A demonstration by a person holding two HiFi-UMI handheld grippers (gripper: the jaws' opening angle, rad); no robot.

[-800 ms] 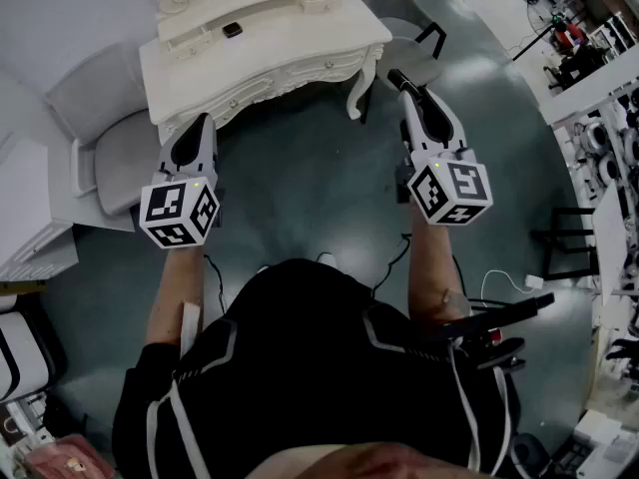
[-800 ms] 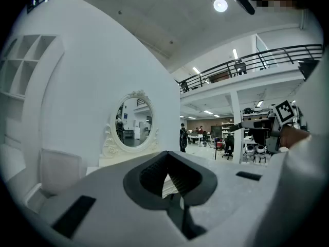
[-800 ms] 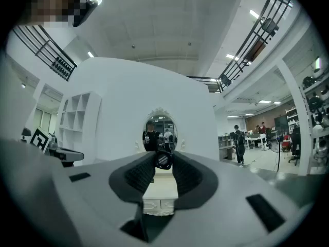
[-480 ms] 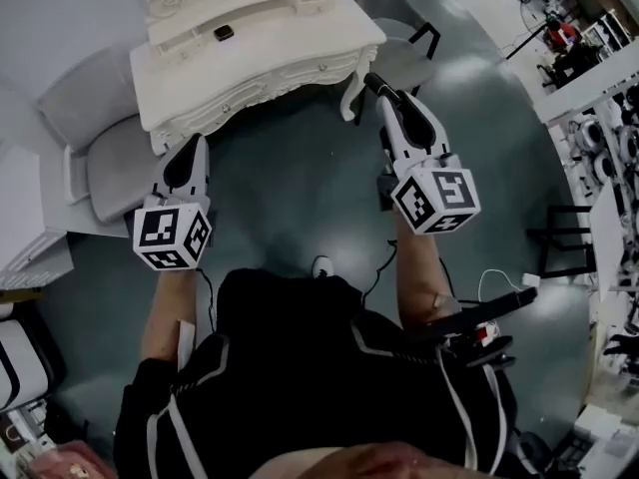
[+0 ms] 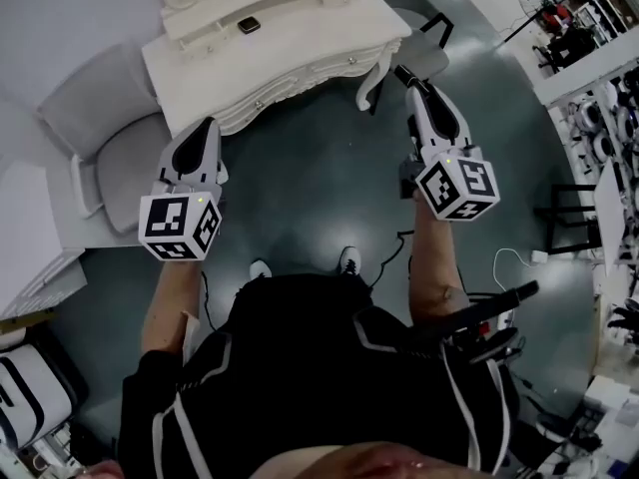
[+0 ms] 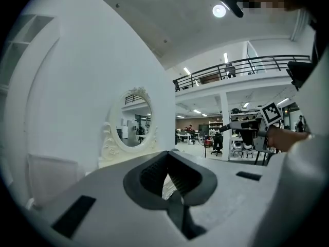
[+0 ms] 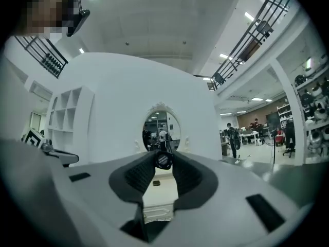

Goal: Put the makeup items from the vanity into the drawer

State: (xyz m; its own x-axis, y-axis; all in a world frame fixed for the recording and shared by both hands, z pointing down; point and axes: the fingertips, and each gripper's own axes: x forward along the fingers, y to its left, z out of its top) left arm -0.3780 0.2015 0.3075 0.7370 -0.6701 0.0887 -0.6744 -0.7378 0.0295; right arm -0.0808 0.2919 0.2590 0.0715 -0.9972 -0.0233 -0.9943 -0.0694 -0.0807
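Note:
The white vanity [image 5: 300, 53] stands at the top of the head view, closed drawer fronts [image 5: 290, 86] along its near edge. A small dark makeup item [image 5: 248, 25] lies on its top, and shows again as that dark item [image 7: 156, 183] on the vanity top [image 7: 162, 192] below the oval mirror [image 7: 161, 130]. My right gripper [image 5: 402, 73] hovers by the vanity's right front leg. Its tips [image 7: 163, 156] are shut on a small round black item [image 7: 163, 161]. My left gripper [image 5: 208, 126] hangs before the vanity's left front corner, shut [image 6: 167, 156] with nothing in it.
A grey chair [image 5: 110, 138] sits left of the vanity and another grey chair [image 5: 419, 43] to its right. A white shelf unit [image 5: 30, 238] is at the far left. Cables [image 5: 509, 267] lie on the floor; racks [image 5: 609, 138] line the right side.
The head view has swayed and the person's feet now show below the grippers. Both grippers stay raised in front of the vanity, the right one still on the black item.

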